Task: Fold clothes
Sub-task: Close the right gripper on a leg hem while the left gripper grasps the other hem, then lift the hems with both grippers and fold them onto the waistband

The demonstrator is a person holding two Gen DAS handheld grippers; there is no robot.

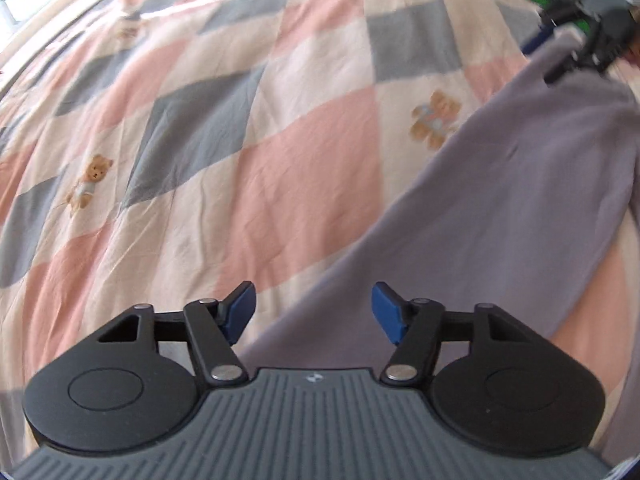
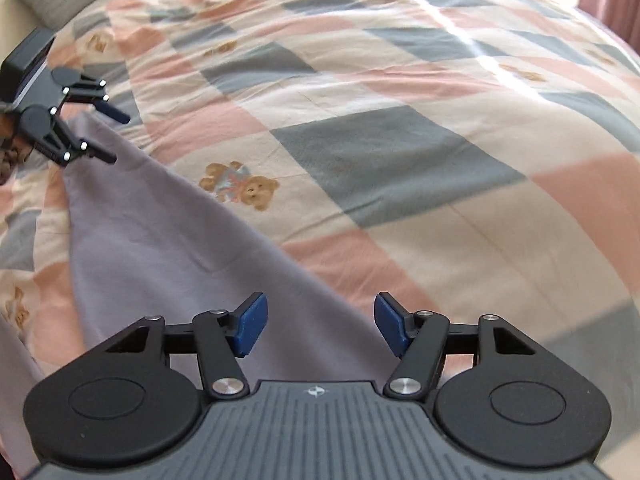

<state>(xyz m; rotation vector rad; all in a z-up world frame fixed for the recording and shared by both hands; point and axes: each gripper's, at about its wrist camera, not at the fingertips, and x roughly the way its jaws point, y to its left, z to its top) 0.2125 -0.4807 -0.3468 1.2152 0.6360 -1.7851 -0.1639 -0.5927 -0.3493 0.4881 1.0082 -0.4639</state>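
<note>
Checked quilt (image 2: 400, 152) under lilac garment (image 2: 160, 248); my 2 grippers, left gripper (image 1: 313, 312) and right gripper (image 2: 320, 322), gape empty. I'd pinch both near corners evenly.

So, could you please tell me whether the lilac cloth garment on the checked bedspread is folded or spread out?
Spread out: the lilac cloth garment lies as one flat layer across the checked bedspread, no fold visible.

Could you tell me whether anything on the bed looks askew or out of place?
Nothing looks damaged or spilled. The lavender cloth lies slanted across the checked quilt with some wrinkles, not yet squared. Both claws, left and right, are open over its edge.
</note>
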